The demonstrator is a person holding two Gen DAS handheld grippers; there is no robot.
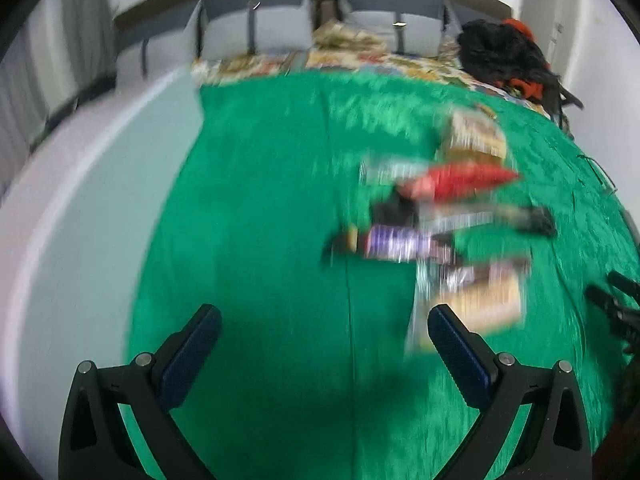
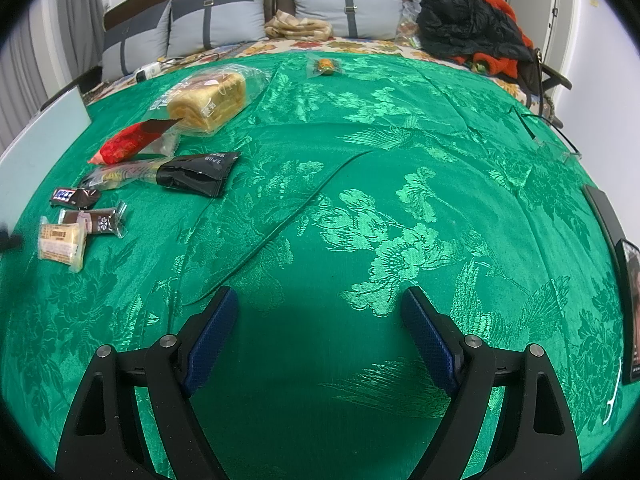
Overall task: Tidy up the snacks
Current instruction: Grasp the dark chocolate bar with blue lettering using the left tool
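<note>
Lying far left of the right gripper's (image 2: pixel 320 312) spread jaws, snacks (image 2: pixel 148 152).

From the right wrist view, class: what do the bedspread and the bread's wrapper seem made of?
Bedspread: likely satin-like woven fabric, glossy; flower and bird patterns catch the light.
Bread wrapper: apparently thin clear plastic film; the loaf shows through.

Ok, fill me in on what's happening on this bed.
Snacks are being sorted on a green bedspread. Both the left gripper and right gripper hover with jaws open, holding nothing. Most packets sit grouped on one side: a bread loaf, a red packet, a black pouch and small bars. One orange snack lies apart near the pillows.
</note>
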